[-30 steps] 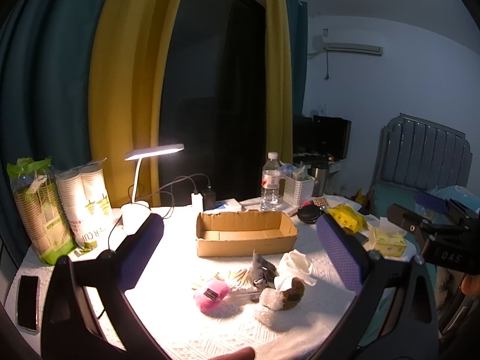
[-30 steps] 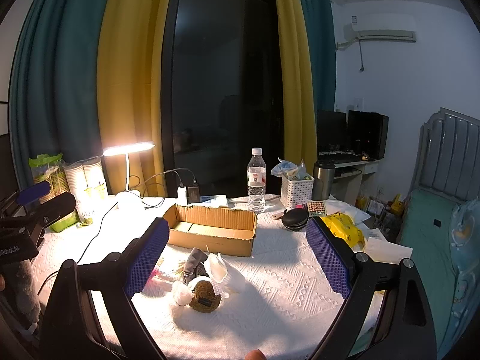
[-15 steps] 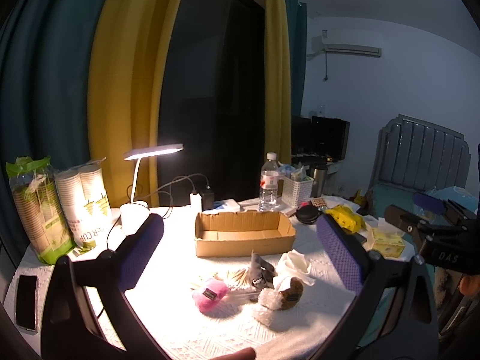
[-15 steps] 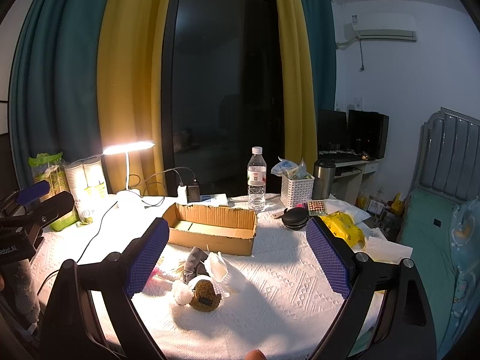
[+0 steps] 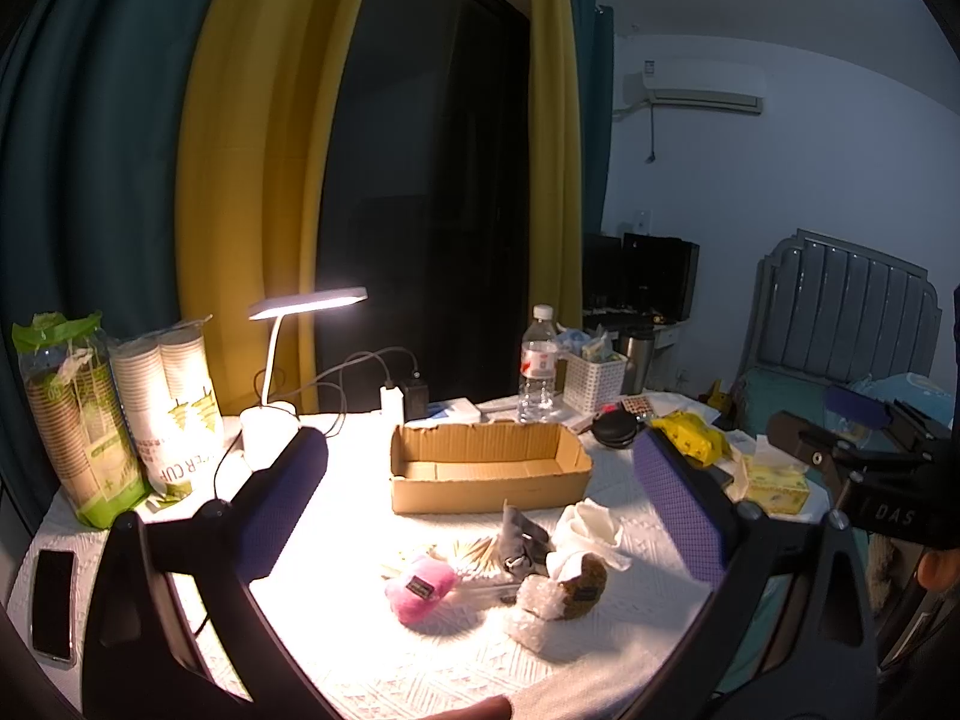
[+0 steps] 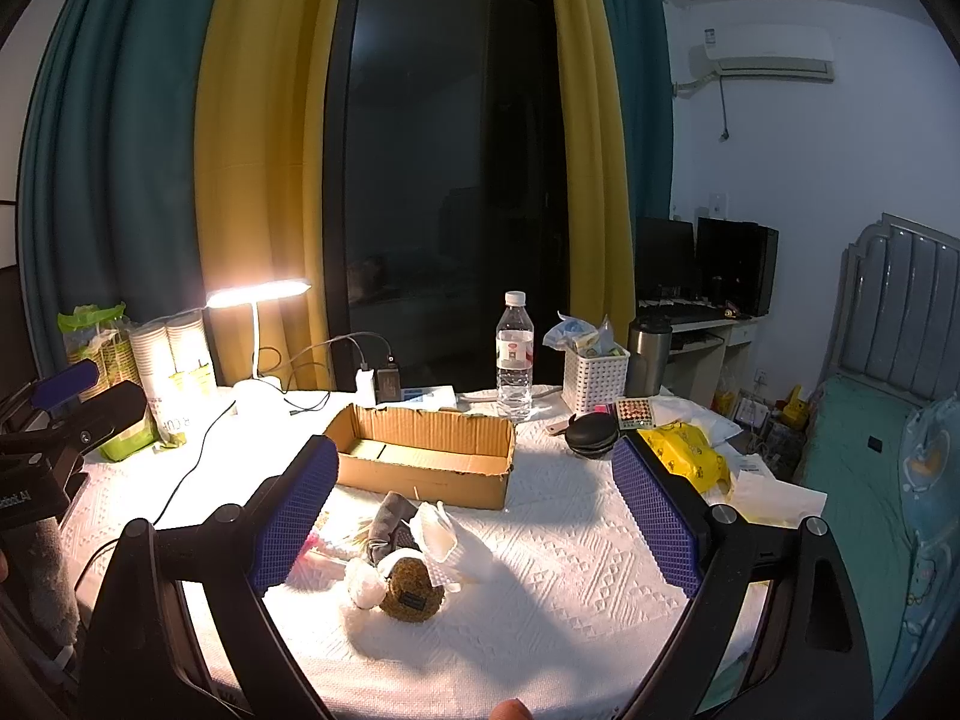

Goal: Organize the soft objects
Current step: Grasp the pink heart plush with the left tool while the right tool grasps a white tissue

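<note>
An open cardboard box [image 5: 489, 474] [image 6: 427, 456] stands on the white tablecloth. In front of it lies a pile of soft things: a pink plush [image 5: 420, 589], a brown plush [image 5: 579, 585] [image 6: 411, 593], a grey cloth [image 5: 519, 537] [image 6: 390, 525], a white cloth [image 5: 591, 528] [image 6: 444, 534] and a white fluffy piece [image 5: 528, 603] [image 6: 363, 582]. My left gripper [image 5: 480, 504] is open and empty, held above the pile. My right gripper [image 6: 474, 516] is open and empty, also back from the pile.
A lit desk lamp [image 5: 282, 360] and cables stand at the back left, with paper cup packs [image 5: 174, 408]. A water bottle [image 6: 515, 354], white basket [image 6: 594, 378], black case [image 6: 591, 438] and yellow bag [image 6: 687, 459] stand behind and right. A phone [image 5: 53, 603] lies at the left.
</note>
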### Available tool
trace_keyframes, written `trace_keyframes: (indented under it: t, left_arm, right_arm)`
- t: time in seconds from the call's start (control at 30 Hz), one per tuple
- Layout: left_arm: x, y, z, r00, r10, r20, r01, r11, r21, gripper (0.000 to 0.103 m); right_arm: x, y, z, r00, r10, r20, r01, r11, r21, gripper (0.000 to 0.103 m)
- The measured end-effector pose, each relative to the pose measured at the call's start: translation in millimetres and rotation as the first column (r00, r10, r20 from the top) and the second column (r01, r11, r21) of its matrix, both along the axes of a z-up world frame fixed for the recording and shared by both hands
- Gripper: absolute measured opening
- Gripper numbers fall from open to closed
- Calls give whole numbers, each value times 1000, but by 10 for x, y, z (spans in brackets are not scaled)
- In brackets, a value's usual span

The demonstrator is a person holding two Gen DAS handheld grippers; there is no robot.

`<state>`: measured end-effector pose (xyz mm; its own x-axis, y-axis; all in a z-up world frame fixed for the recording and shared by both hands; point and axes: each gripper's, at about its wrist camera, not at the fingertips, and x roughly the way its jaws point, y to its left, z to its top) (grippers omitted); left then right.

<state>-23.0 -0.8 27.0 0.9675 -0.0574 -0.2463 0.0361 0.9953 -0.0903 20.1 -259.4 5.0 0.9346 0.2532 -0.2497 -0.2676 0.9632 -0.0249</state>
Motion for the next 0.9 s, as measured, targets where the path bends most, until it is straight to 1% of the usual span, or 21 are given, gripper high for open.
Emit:
trace_keyframes:
  t: [0.33,0.43,0.53,0.67,0.9]
  left_arm:
    - [-4,-1,-13,1000,1,-2,-1,1000,-1,102]
    - [24,-4,-72,1000,-1,-20,1,1000,-2,102]
    - [162,9,-200,998,0,-62,0,1000,-1,102]
    - [380,45,-404,991,5,-131,-5,1000,0,102]
    - [762,134,-843,966,24,-259,-23,1000,7,102]
  right_arm:
    - [-4,8,-37,1000,2,-3,-2,1000,0,95]
    - [16,18,-96,1000,7,-10,-7,1000,-2,95]
    - [120,30,-192,999,9,-39,-9,1000,-2,95]
    - [315,54,-391,995,12,-101,-13,1000,-4,95]
    - [663,94,-753,977,15,-213,-19,1000,-14,95]
